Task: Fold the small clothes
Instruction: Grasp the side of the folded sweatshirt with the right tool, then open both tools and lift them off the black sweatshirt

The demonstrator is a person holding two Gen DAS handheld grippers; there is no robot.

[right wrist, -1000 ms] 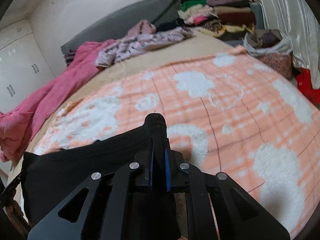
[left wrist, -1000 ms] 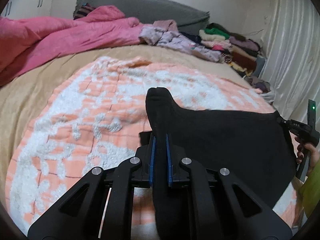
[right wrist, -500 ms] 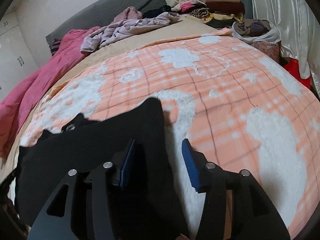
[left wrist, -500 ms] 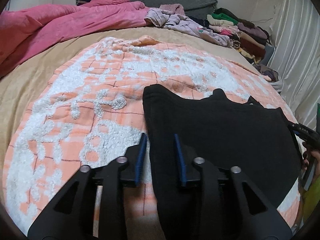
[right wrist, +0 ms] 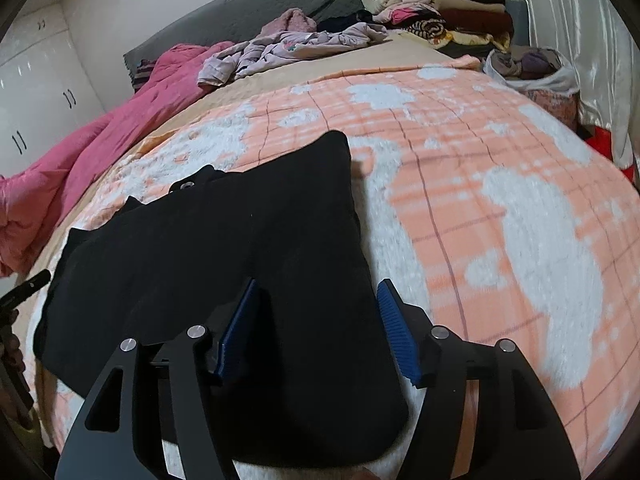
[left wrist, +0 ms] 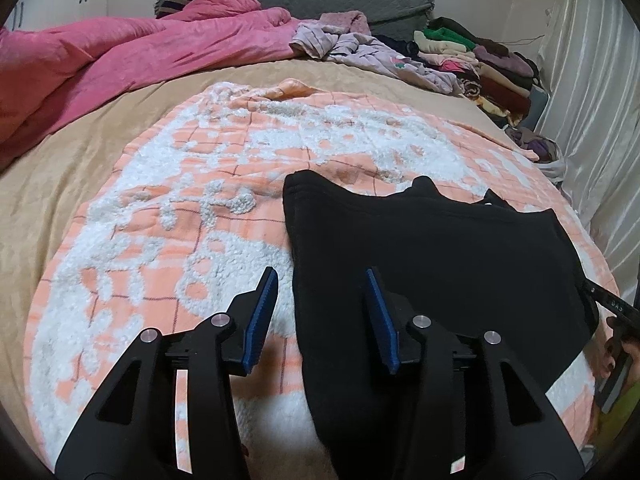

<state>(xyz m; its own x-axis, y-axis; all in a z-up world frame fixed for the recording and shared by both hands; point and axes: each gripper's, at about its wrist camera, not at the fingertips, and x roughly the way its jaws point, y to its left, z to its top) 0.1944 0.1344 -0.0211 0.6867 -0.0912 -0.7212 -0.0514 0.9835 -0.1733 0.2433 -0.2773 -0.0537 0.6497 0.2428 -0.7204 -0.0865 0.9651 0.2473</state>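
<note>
A black garment (left wrist: 432,256) lies flat on the orange and white blanket (left wrist: 172,216), folded once. My left gripper (left wrist: 322,280) is open over the garment's left edge and holds nothing. In the right wrist view the same garment (right wrist: 240,240) fills the lower left on the blanket (right wrist: 500,208). My right gripper (right wrist: 316,288) is open over its right edge and holds nothing. The right gripper's tip (left wrist: 604,300) also shows at the right edge of the left wrist view.
A pink duvet (left wrist: 120,52) lies at the back left of the bed. Loose lilac clothes (left wrist: 360,48) and a stack of folded clothes (left wrist: 480,64) sit at the back right. A bag of clothes (right wrist: 532,68) stands beside the bed. White curtains (left wrist: 592,92) hang at the right.
Both grippers were shut on the garment's corners and held them up. They have let go and opened wide, and the garment now lies flat on the blanket.
</note>
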